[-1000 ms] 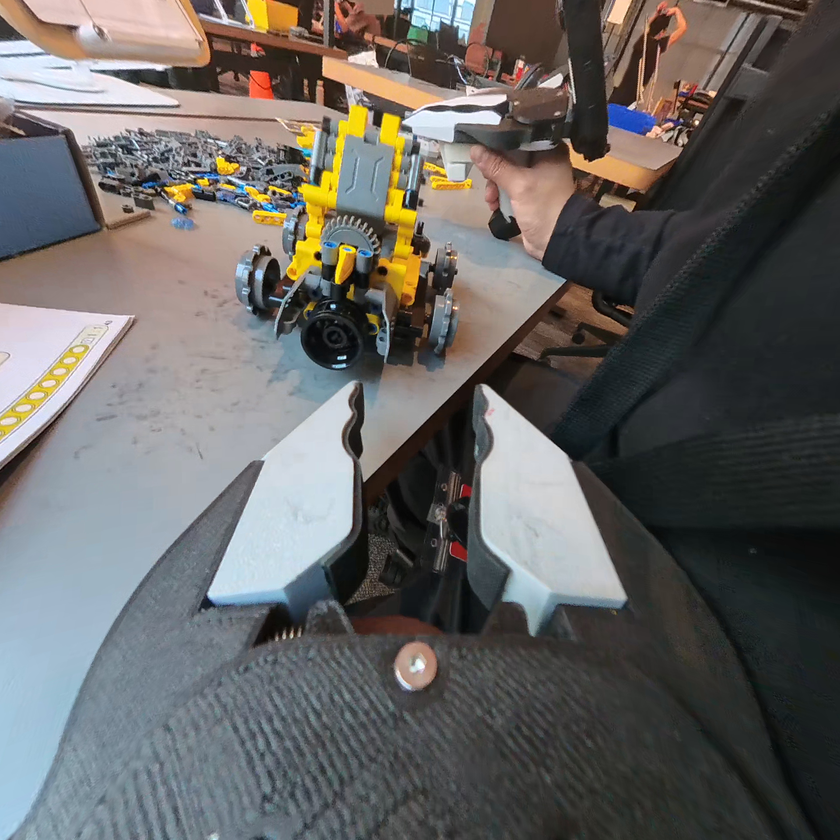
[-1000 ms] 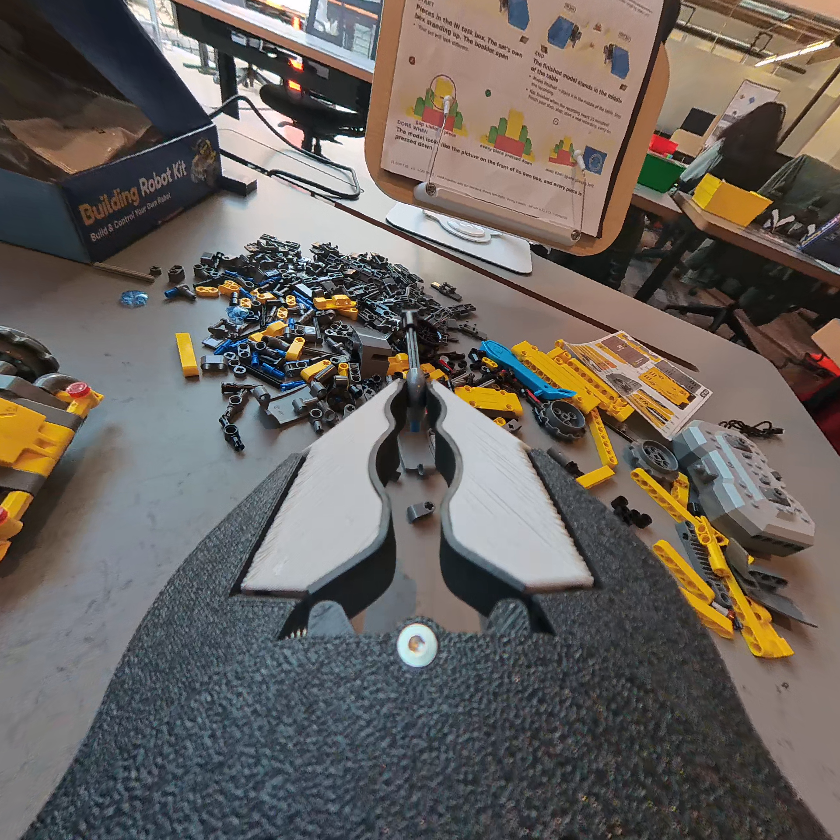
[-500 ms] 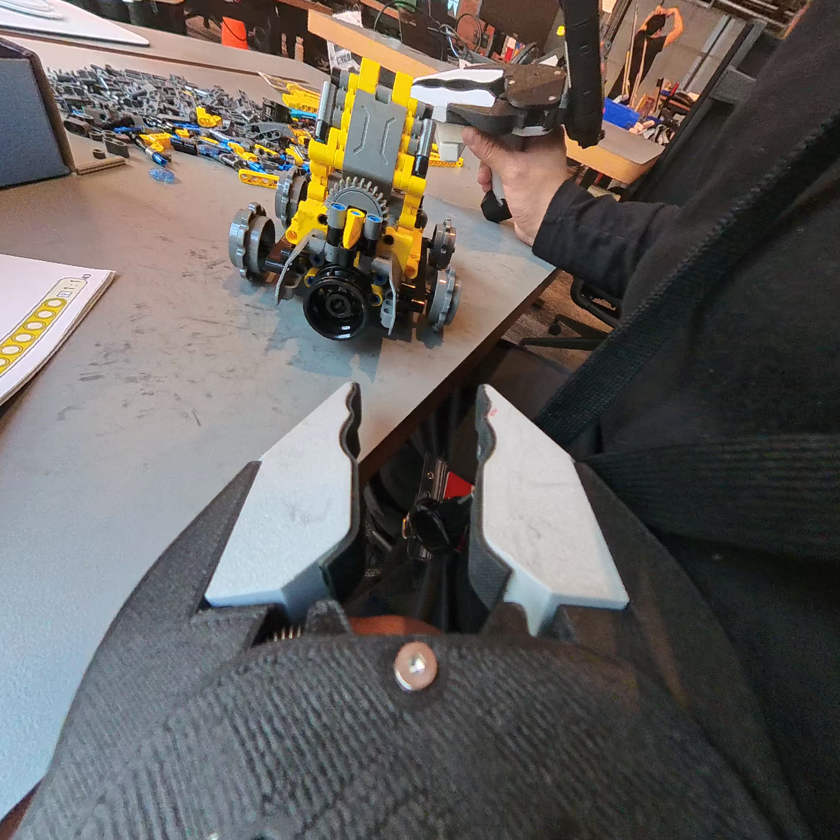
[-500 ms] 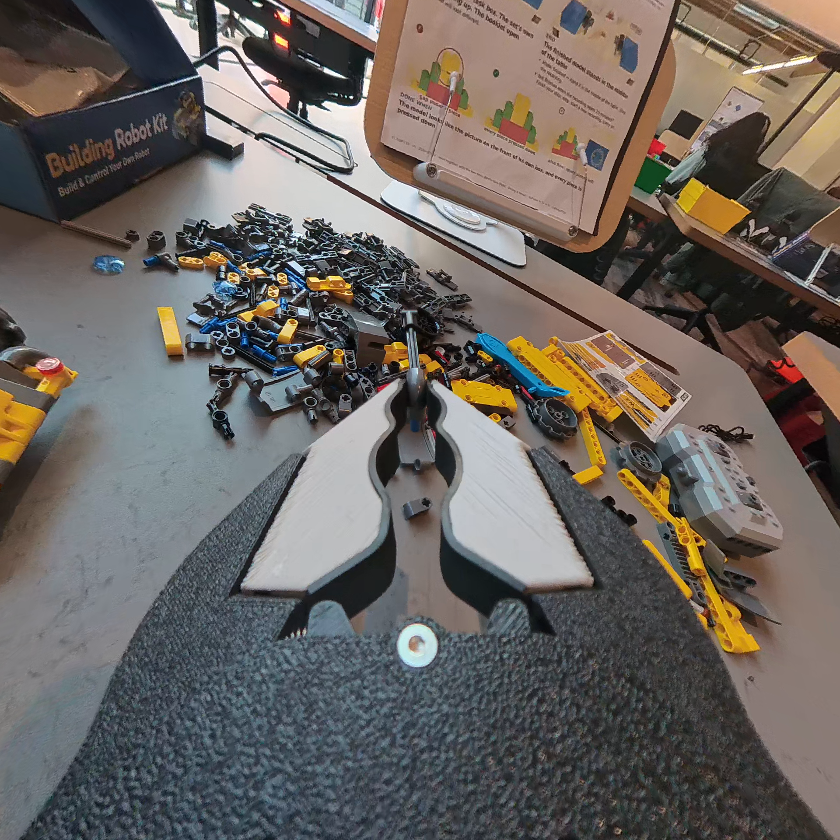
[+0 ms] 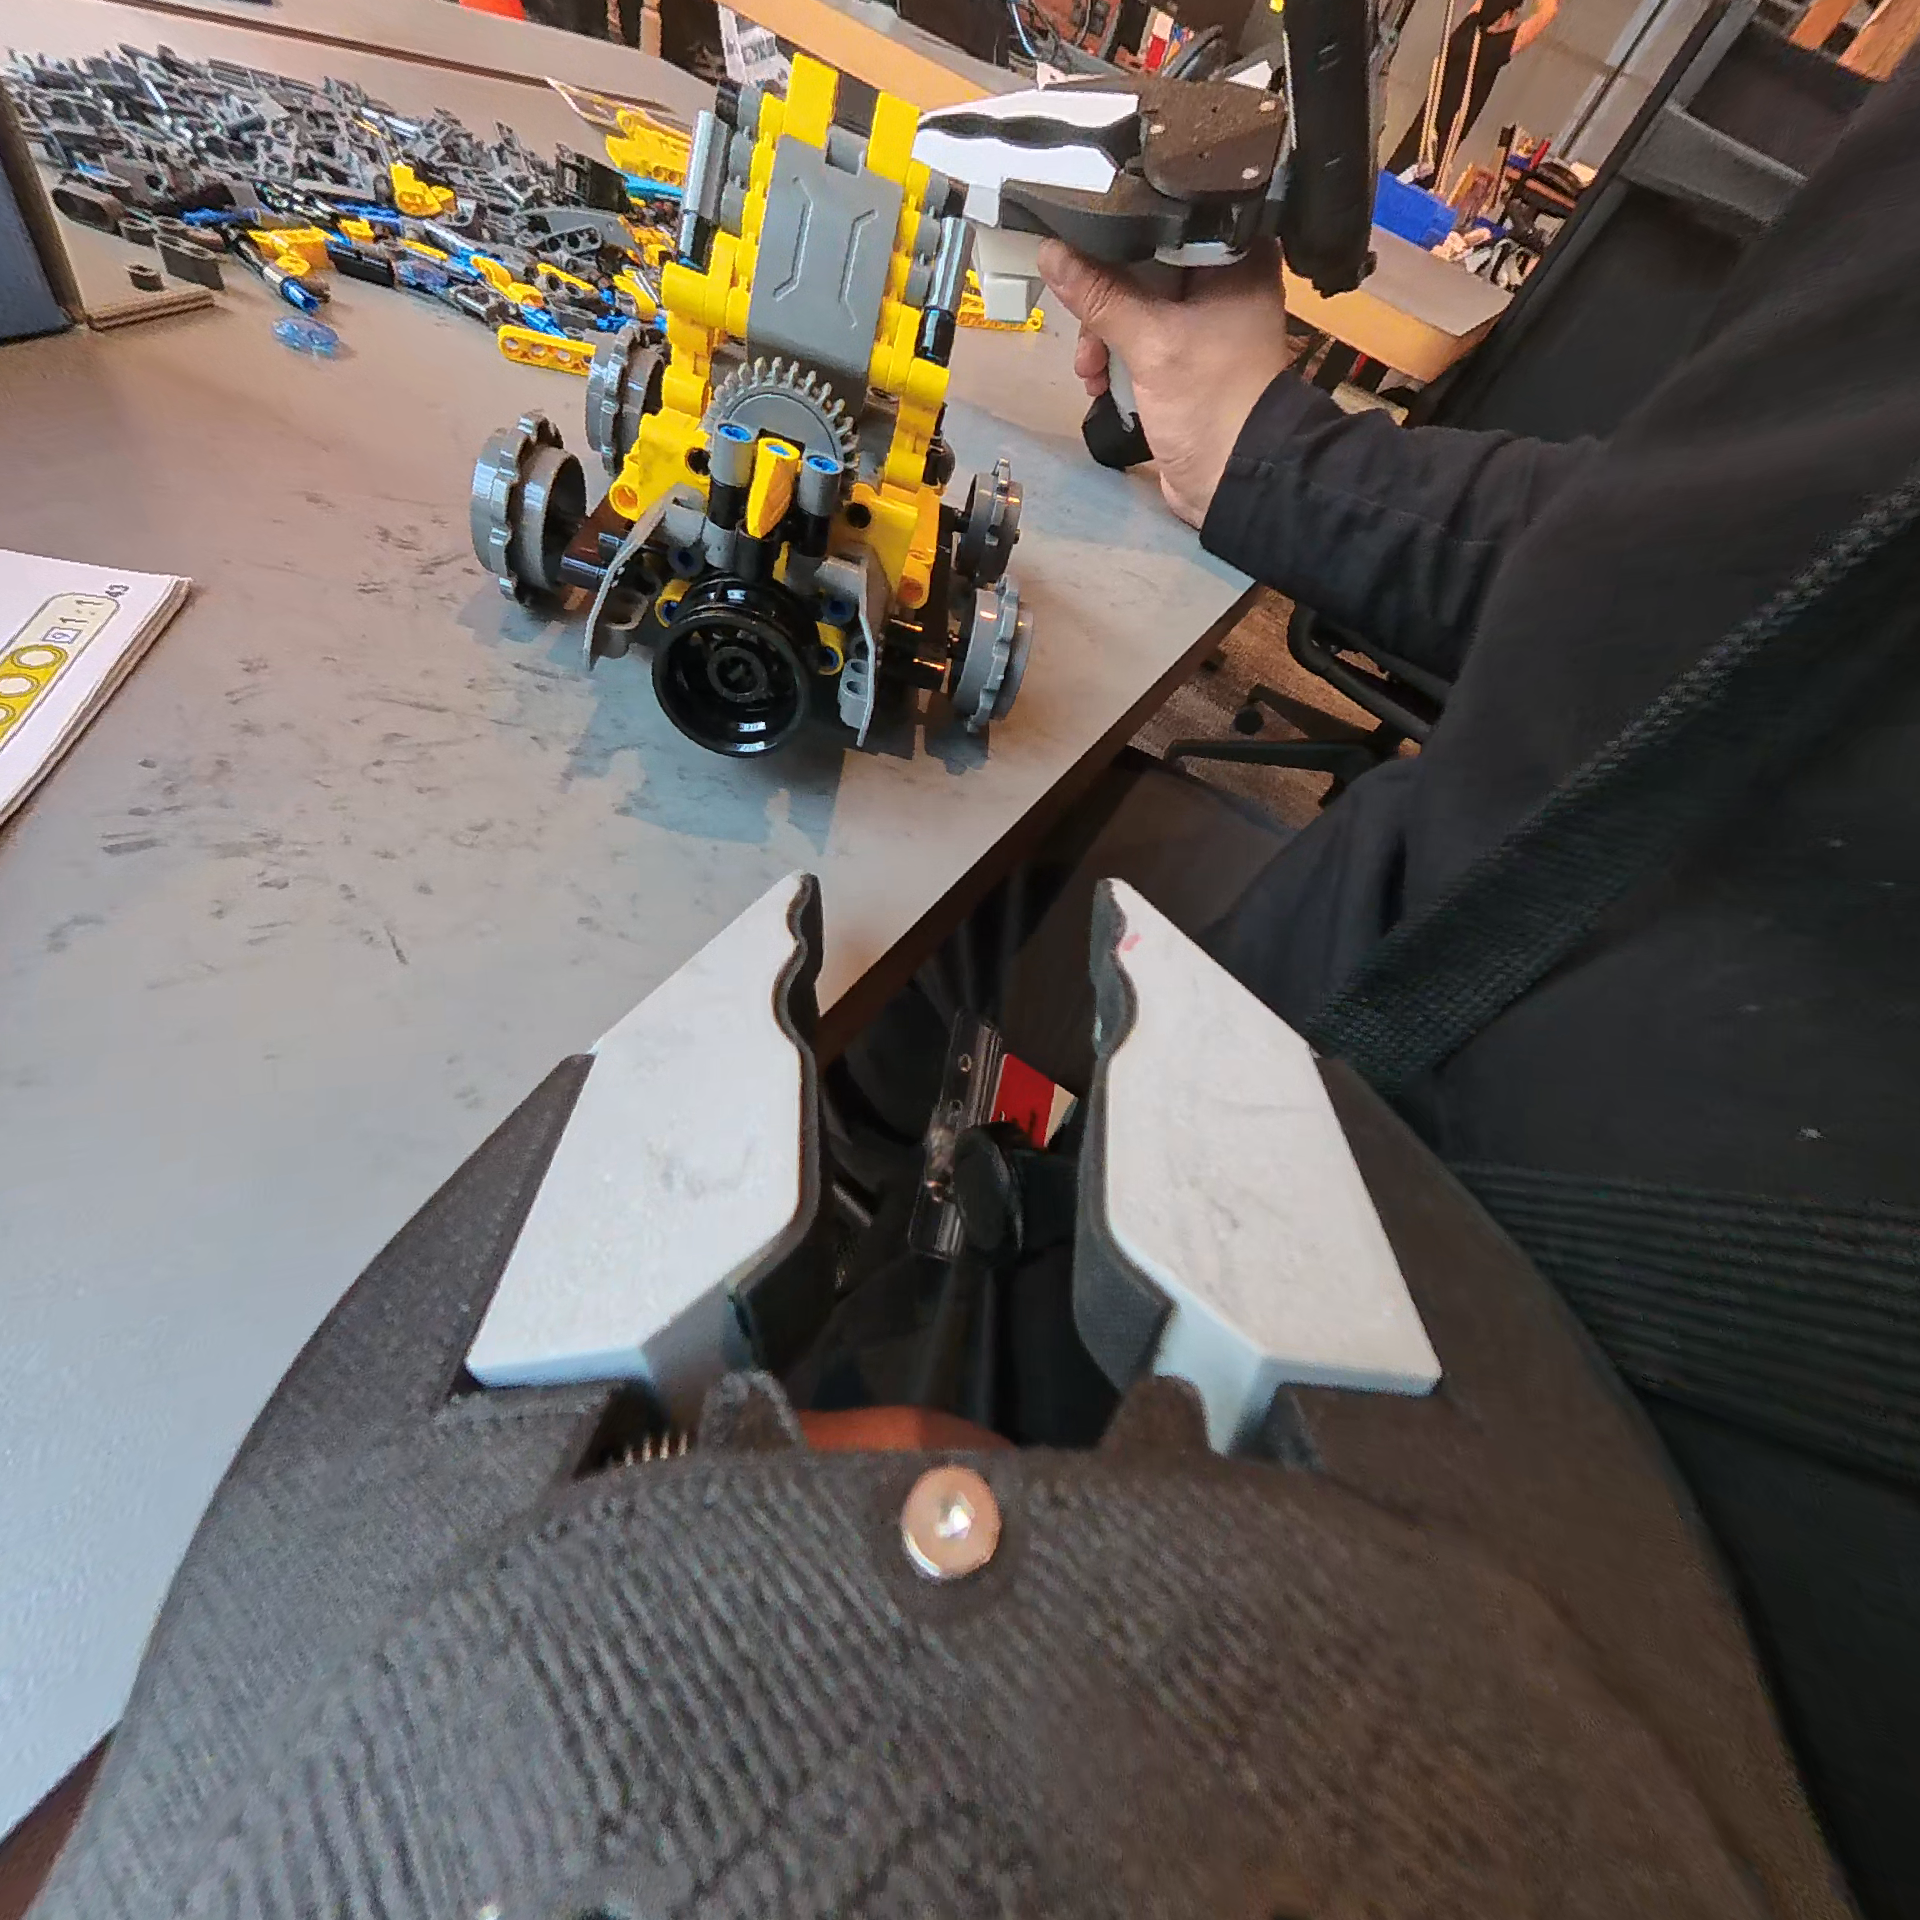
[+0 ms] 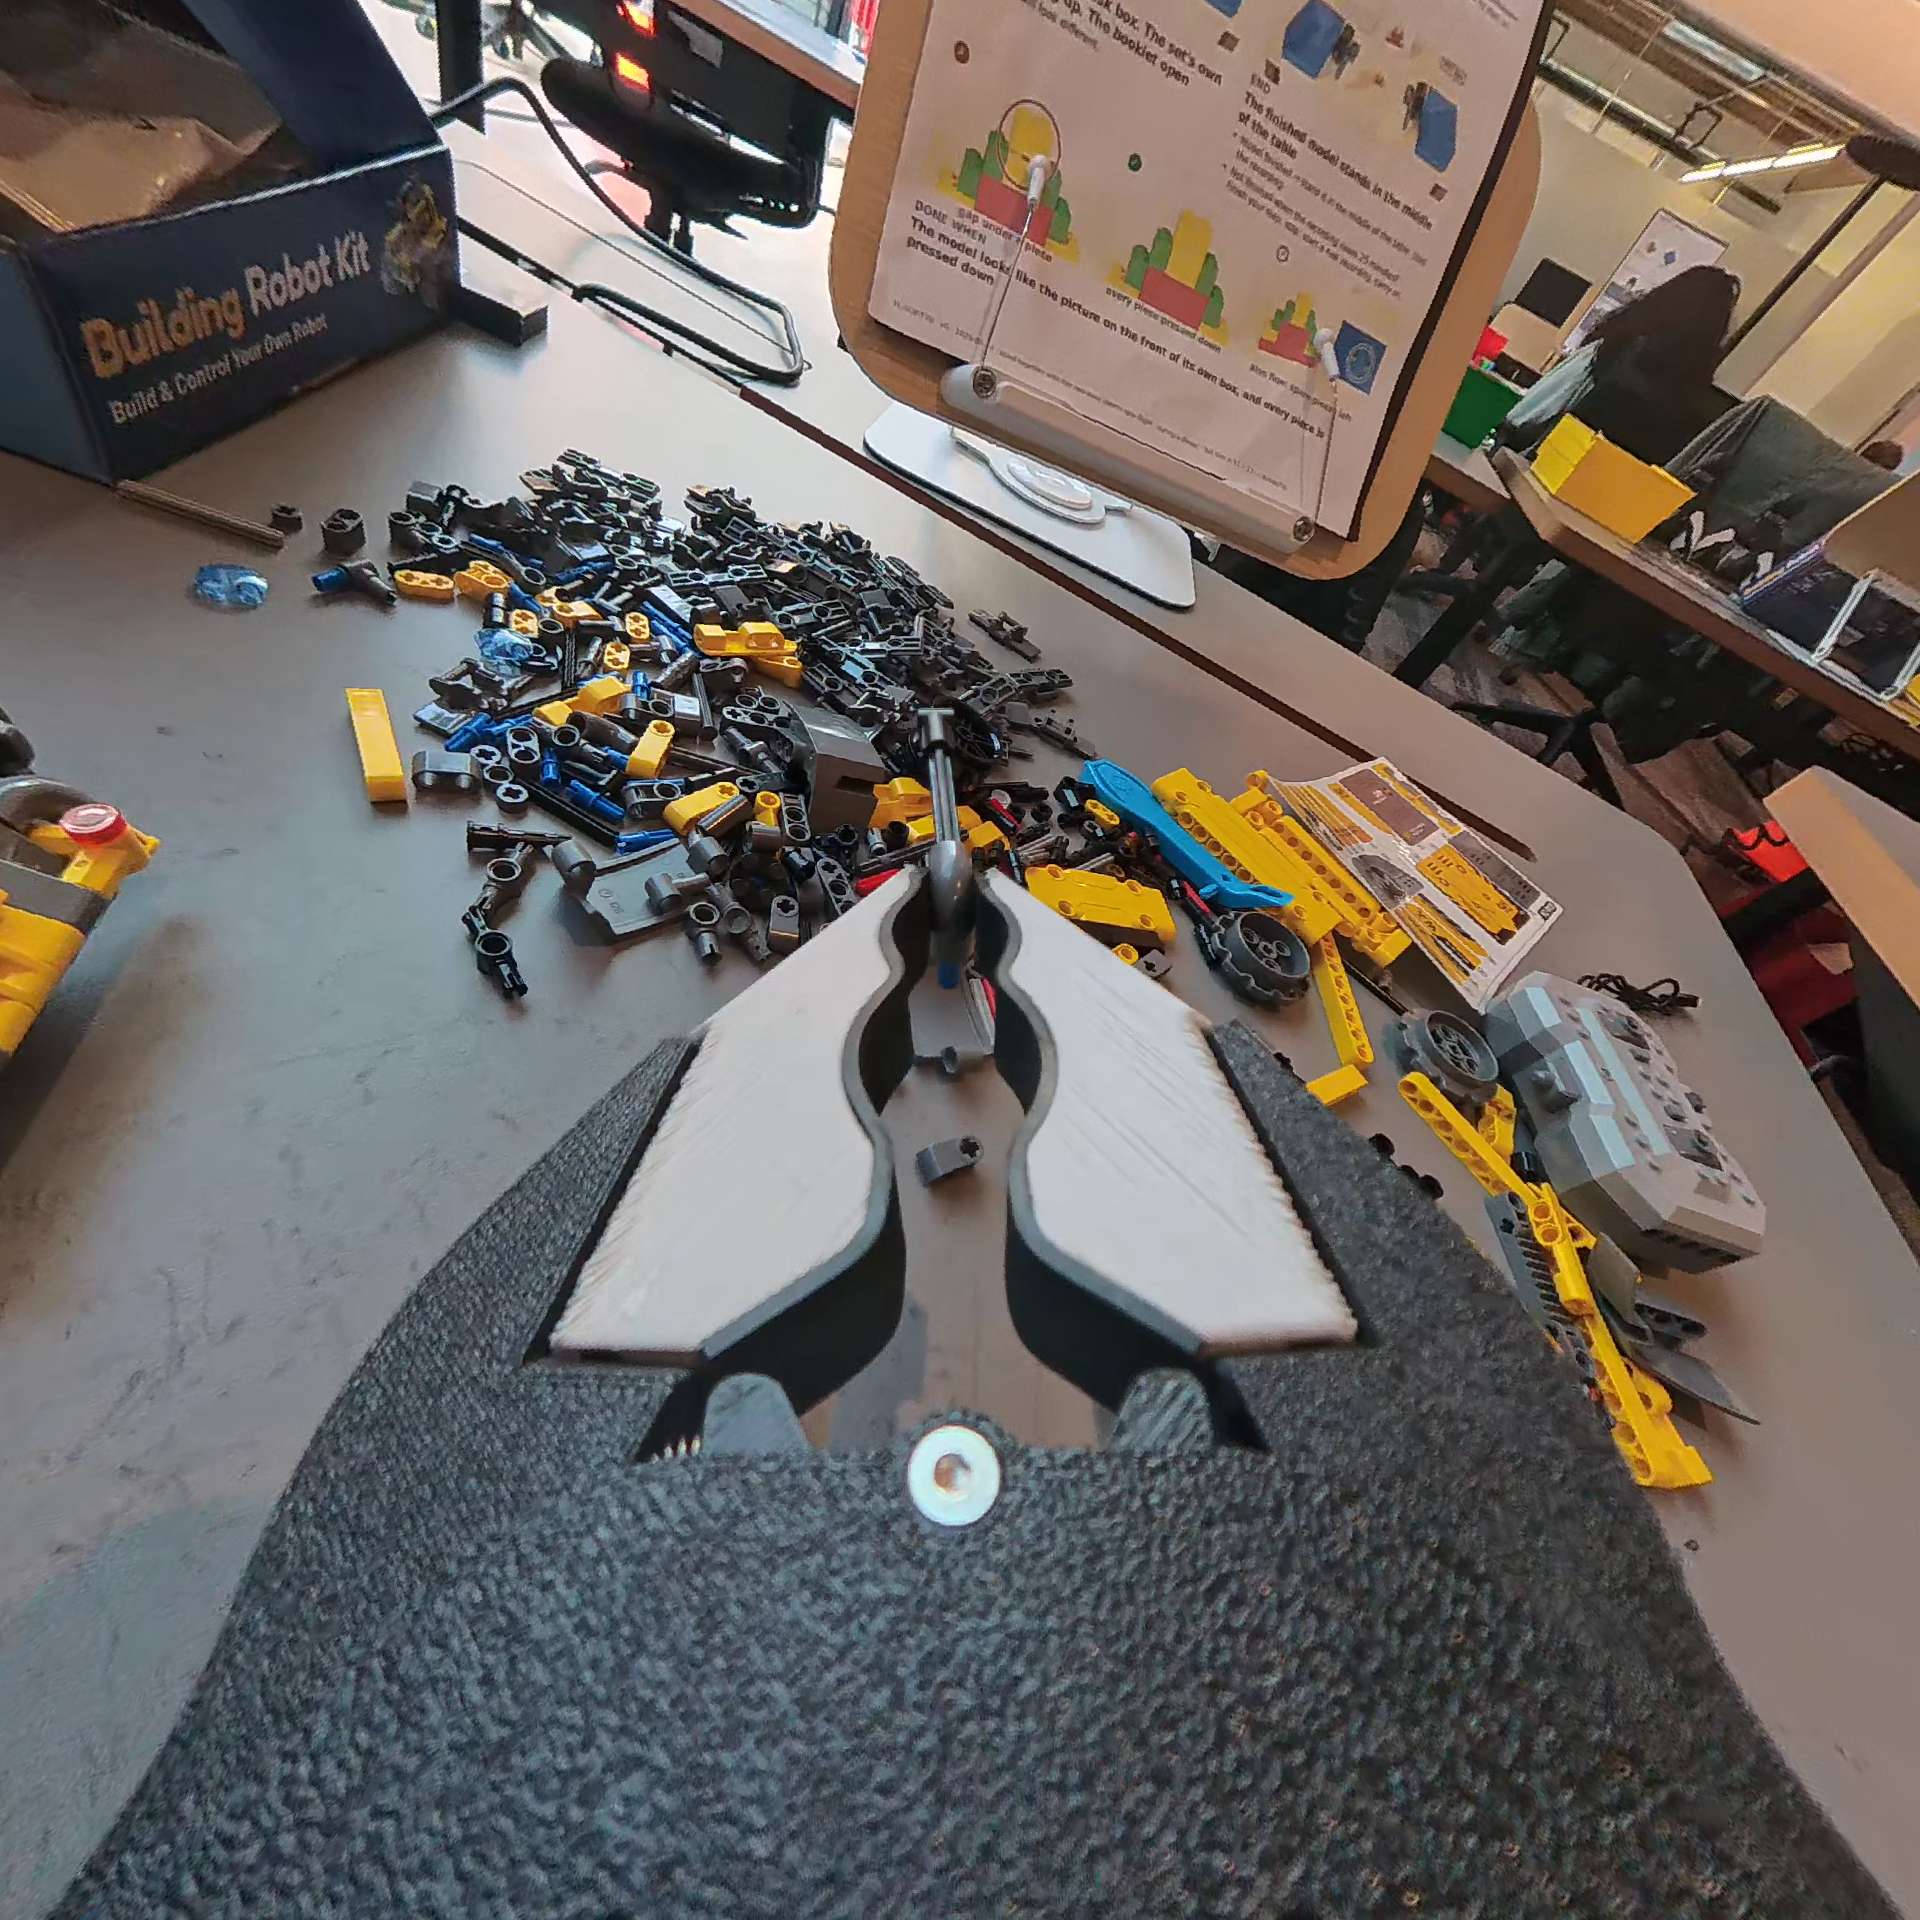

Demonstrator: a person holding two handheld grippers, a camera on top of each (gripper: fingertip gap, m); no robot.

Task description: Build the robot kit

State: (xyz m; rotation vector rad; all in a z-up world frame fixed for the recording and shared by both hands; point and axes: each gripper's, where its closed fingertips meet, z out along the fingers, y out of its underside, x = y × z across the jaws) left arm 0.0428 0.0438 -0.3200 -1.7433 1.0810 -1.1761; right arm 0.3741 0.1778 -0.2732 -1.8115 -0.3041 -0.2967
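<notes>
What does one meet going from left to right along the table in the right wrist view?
Yellow model → lone yellow beam → pile of small parts → blue piece → leaflet → grey block.

- Right hand-held gripper (image 6: 948, 902) pinches a thin grey axle piece (image 6: 943, 805), pointing to 12 o'clock over the loose-parts pile (image 6: 665, 717).
- Left hand-held gripper (image 5: 954, 935) gapes empty at the desk (image 5: 312, 883) edge; yellow wheeled model (image 5: 790, 457) stands upright at 12 o'clock.

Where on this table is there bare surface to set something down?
Bare table lies between the booklet, the yellow model and the open left gripper. The loose parts pile beyond the right gripper is crowded.
</notes>
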